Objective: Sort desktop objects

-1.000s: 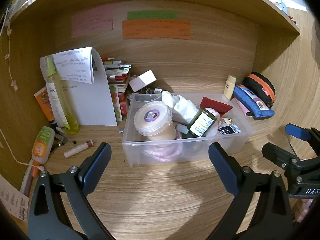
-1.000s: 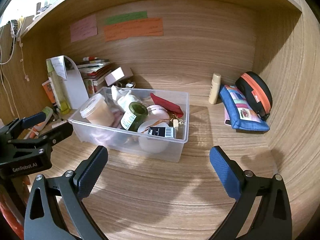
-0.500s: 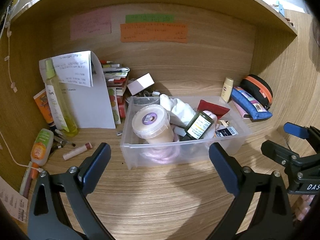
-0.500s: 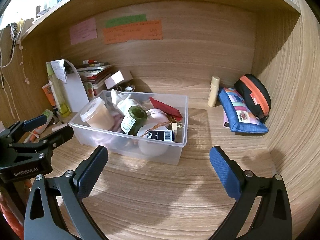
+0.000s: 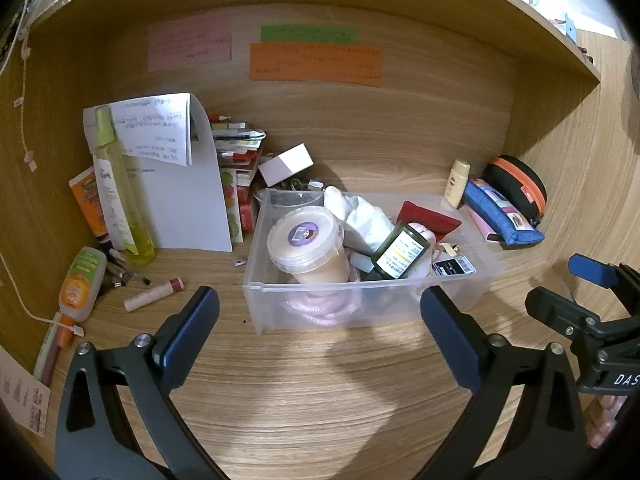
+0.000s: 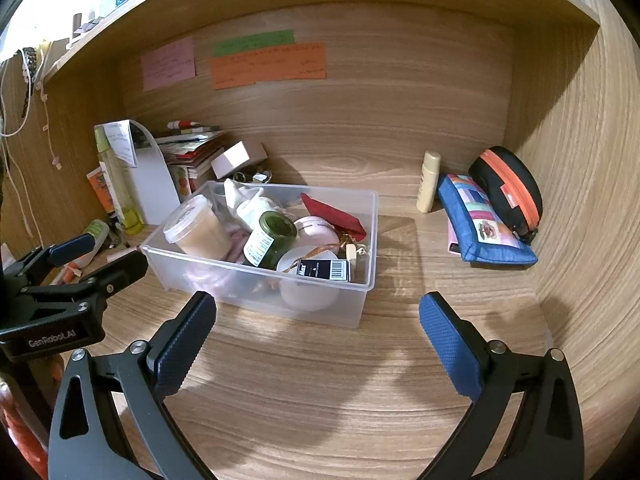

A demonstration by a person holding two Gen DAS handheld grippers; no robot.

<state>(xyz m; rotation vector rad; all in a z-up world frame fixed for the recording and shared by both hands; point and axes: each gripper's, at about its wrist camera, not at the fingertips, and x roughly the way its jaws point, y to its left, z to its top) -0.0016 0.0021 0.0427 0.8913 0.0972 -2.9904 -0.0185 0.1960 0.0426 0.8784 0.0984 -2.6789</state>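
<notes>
A clear plastic bin [image 5: 256, 280] [image 6: 370, 240] stands mid-desk, holding a lidded tub [image 5: 306, 240], a dark green bottle [image 5: 400, 254] [image 6: 272, 236], white cloth, a red pouch and a barcode card. My left gripper [image 5: 320, 320] is open and empty, held in front of the bin. My right gripper [image 6: 318, 324] is open and empty, in front of the bin's right part. Each gripper shows at the edge of the other's view. A lip balm stick [image 5: 154, 294] and an orange tube [image 5: 80, 284] lie left of the bin.
A tall yellow-green spray bottle [image 5: 120, 188], folded paper and stacked books stand at back left. A small cream bottle [image 6: 428, 182], a blue pencil case [image 6: 480, 224] and a black-orange case [image 6: 508, 188] sit at back right. Wooden walls enclose the desk on three sides.
Both grippers have drawn back slightly from the bin, which now appears a little farther away. Both stay open. Nothing on the desk has moved.
</notes>
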